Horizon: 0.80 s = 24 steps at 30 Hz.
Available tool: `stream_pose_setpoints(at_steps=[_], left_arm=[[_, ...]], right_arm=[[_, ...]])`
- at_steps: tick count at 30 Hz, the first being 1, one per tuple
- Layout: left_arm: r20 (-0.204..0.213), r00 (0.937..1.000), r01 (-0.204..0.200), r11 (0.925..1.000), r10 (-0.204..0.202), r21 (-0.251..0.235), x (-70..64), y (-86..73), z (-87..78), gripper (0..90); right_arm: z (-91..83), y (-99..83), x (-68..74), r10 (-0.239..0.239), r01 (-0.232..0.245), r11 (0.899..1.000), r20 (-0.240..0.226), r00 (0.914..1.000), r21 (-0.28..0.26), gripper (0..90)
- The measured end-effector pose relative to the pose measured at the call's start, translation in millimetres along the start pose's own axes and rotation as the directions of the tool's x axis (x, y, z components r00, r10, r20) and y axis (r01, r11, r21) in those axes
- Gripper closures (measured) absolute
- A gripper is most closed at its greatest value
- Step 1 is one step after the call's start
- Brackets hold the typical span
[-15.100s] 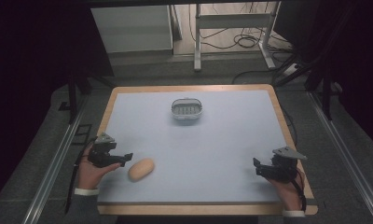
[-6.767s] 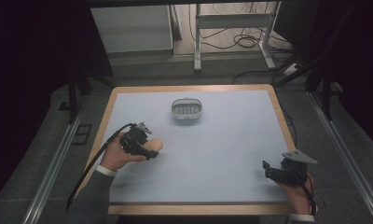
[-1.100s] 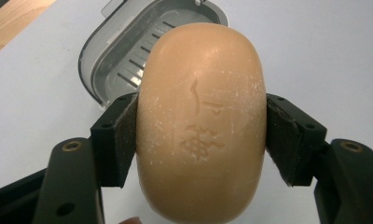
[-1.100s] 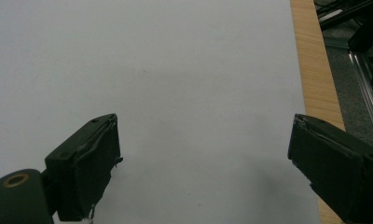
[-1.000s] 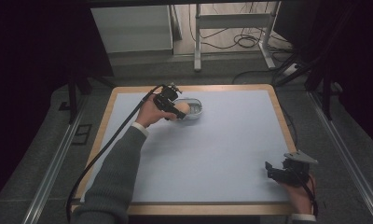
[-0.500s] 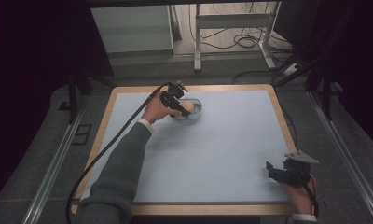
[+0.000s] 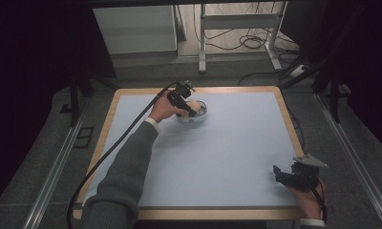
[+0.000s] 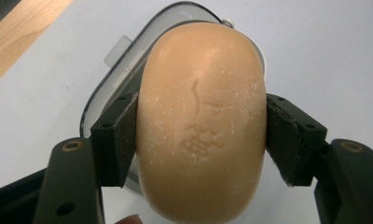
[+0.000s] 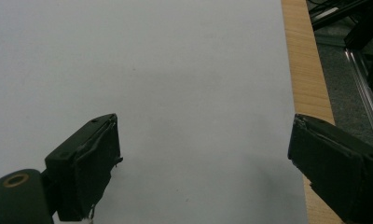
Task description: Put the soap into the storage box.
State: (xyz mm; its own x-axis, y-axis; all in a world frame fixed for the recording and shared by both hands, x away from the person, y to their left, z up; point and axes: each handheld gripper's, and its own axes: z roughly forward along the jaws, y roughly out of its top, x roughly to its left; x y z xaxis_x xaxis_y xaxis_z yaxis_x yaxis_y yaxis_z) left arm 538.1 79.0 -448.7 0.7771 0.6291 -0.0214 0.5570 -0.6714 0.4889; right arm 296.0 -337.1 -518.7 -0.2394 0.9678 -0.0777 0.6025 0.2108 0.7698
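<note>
The left gripper (image 8: 201, 140) squeezes the soap (image 8: 202, 121) over the dish (image 8: 124, 70). The right gripper (image 9: 203, 172) sits wide apart, holding nothing.

The soap bar (image 8: 202, 126) bears an embossed mark, too faint to read.

A lab or recording rig, not a home — dark curtained surroundings, a wood-edged bench (image 7: 132, 98) with a plain pale-blue top in mid-frame, aluminium rails (image 7: 53, 176) running down the lower left and right, loose cables (image 7: 249, 40) on the grey floor at upper centre, beside a metal stand's legs (image 7: 272, 45).
</note>
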Motion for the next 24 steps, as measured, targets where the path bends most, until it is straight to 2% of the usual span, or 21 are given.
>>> stream_pose_setpoints(at_steps=[16,24], left_arm=[[0.008,1.0,0.002,0.9992,-0.003,0.04,2.7,2.5,20.9,32.0],[0.016,0.9997,0.019,0.9998,-0.019,-0.004,0.5,2.4,13.4,26.9]], right_arm=[[0.9,-1.5,-1.5,-0.001,0.001,1.0,0.002,1.0,0.009,9.2],[0.6,-1.7,-1.9,0.001,-0.001,1.0,0.002,1.0,0.008,9.2]])
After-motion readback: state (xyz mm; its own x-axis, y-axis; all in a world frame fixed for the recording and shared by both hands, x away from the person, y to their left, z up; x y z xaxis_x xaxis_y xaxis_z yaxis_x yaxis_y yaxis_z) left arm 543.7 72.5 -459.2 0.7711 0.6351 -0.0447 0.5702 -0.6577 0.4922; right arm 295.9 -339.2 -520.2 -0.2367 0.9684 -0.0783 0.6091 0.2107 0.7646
